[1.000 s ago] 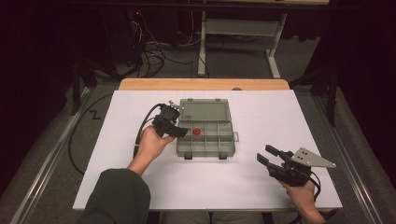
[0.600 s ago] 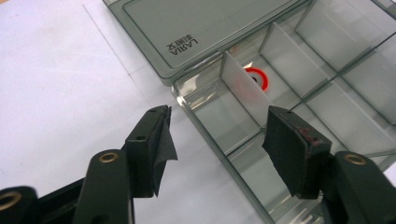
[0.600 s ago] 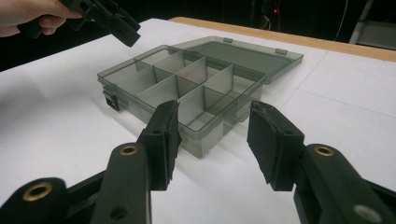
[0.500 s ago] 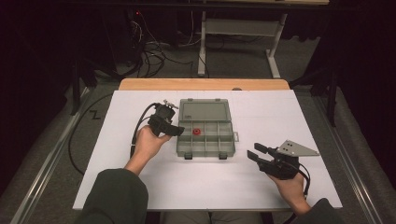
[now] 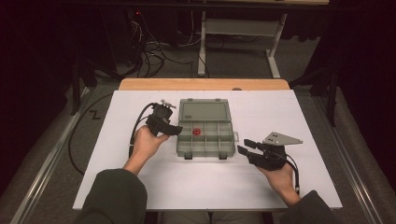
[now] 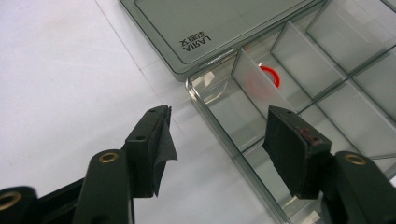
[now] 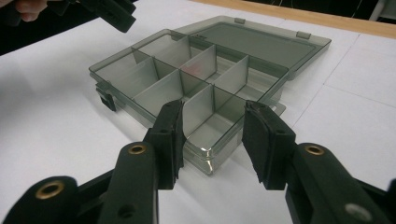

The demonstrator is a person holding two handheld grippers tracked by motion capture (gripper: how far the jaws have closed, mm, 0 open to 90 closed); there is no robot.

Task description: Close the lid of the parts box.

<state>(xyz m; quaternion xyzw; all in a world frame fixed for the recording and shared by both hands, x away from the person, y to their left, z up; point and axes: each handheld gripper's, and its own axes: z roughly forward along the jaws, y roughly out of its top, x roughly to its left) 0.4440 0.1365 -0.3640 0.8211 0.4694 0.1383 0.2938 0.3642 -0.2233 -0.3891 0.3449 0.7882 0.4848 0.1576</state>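
Nearest you, your right hand-held gripper (image 5: 247,148) sits low over the white surface (image 5: 299,116), just off the box's (image 5: 205,147) near right corner. Its jaws have just been closing, yet they stand apart with nothing between the pads; in the right gripper view (image 7: 212,140) they frame that corner of the box without touching it. The grey three-cornered plate (image 5: 281,139) on top of it lies roughly level.

A little farther off, your left hand-held gripper (image 5: 176,129) hangs at the left edge of the box. Its jaws gape wide and grip nothing. In the left gripper view (image 6: 217,140) one jaw is over the bare surface (image 6: 60,70) outside the wall, the other over the box's left compartments, so the wall runs between them untouched.

The box is clear grey plastic, open, near the middle of the surface, with its compartment tray towards you. A red ring (image 5: 197,131) lies in a back-row compartment, the second from the left; you see it blurred through a divider in the left gripper view (image 6: 273,74).

Beyond the tray, the lid (image 5: 204,110) lies folded back flat on the surface.
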